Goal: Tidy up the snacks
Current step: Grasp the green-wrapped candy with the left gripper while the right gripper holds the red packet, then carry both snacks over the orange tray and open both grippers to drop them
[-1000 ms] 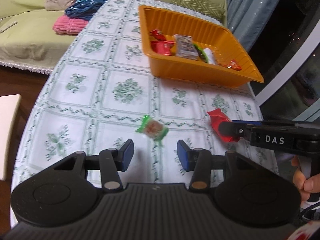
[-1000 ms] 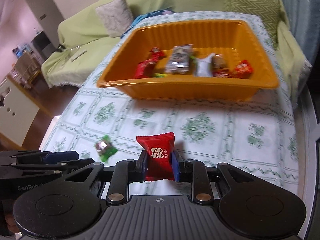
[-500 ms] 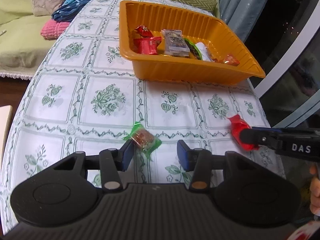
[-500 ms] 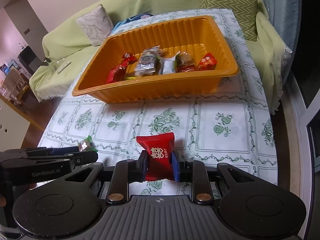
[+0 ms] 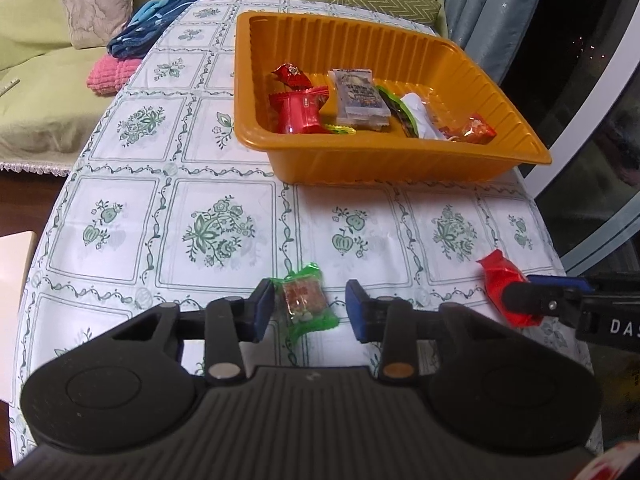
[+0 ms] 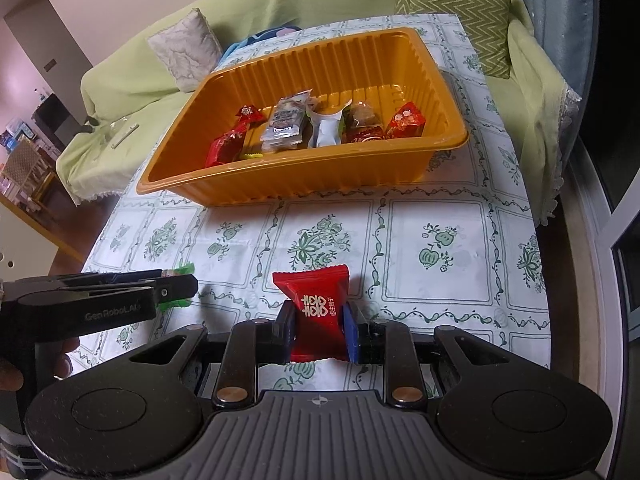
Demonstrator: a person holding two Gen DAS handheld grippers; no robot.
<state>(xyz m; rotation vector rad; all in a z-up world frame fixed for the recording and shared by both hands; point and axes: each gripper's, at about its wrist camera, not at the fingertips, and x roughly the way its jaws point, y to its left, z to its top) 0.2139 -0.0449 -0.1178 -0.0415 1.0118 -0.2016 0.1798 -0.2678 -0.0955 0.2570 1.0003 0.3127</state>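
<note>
The left gripper (image 5: 310, 308) is closing around the green candy (image 5: 306, 300), which lies on the tablecloth (image 5: 220, 232) between its pads, nearer the left one, long axis pointing forward. The right gripper (image 6: 318, 328) pinches a red candy (image 6: 318, 312), with the orange tray (image 6: 304, 184) ahead.

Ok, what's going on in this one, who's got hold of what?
A person is tidying loose snacks into an orange tray on the table, a handheld gripper in each hand. The right gripper is shut on a red snack packet, held above the tablecloth short of the tray. The left gripper is closing around a green-wrapped candy that lies on the cloth; its pads do not yet press it from both sides. Several snacks already sit in the tray.
</note>
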